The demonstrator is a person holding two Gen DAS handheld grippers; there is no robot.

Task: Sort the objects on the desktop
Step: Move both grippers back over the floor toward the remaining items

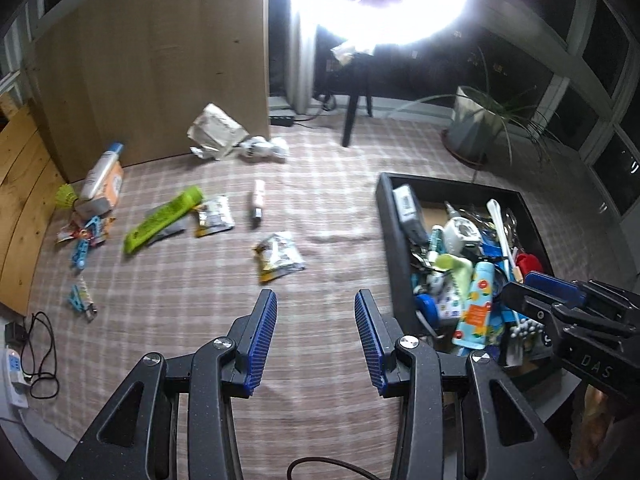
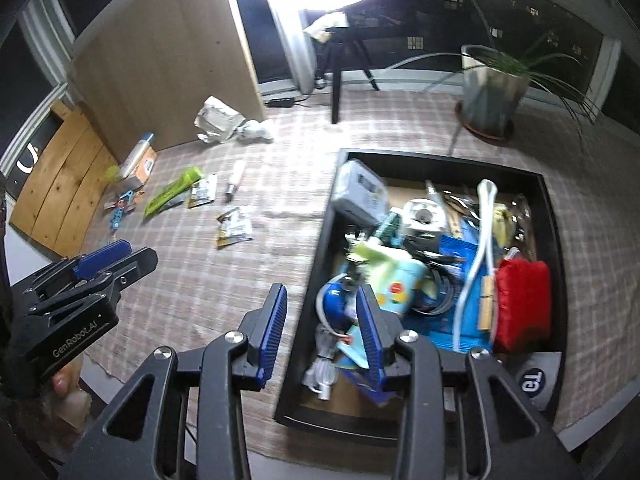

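Note:
Loose items lie on the checked cloth: a crinkled snack packet [image 1: 280, 256], a green pack [image 1: 164, 216], a small foil packet [image 1: 214, 216], a white tube [image 1: 258, 200] and blue clips [image 1: 84, 240]. A black box [image 1: 385, 216] on the right is packed with several things, among them a pale blue printed tube [image 1: 478, 304] and a red pouch [image 2: 522, 304]. My left gripper [image 1: 315, 295] hangs open over bare cloth, just short of the snack packet. My right gripper [image 2: 322, 288] stands open and empty above the left wall of the black box [image 2: 316, 256]. Each gripper shows at the edge of the other's view.
A spray can on an orange carton [image 1: 102, 174] and crumpled paper [image 1: 216, 128] lie by an upright wooden board [image 1: 152, 60]. Behind stand a lamp stand leg [image 1: 354, 112] under a glaring light, and a potted plant [image 1: 472, 124]. A power strip with a cable [image 1: 16, 364] lies at the left.

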